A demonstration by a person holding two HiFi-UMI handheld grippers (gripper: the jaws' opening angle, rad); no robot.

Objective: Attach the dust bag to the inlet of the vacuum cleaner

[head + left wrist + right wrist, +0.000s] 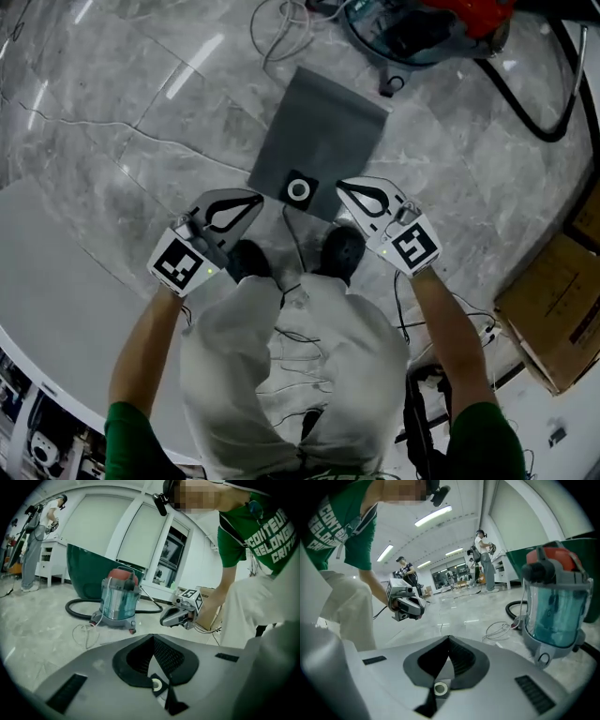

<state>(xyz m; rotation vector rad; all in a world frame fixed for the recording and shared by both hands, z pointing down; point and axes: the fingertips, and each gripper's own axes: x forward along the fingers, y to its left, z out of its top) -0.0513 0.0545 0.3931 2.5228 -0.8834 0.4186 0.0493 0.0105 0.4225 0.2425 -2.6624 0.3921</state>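
Ahead on open floor (141, 112) lay one dust bag (323, 131), one vacuum cleaner (422, 33); my left claw (256, 200) and right claw (343, 188) were closed, empty.

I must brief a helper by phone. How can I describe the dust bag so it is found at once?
On the grey marble floor, find the vacuum cleaner with the red top and teal drum. Next to it lies the dust bag, a flat dark grey rectangle. Only it carries a white ring at one edge.

I wear green short sleeves (131, 436), white trousers (281, 366) and dark shoes (343, 249). My pale left claw (253, 201) and right claw (343, 188) carry black-and-white marker cubes (180, 262).
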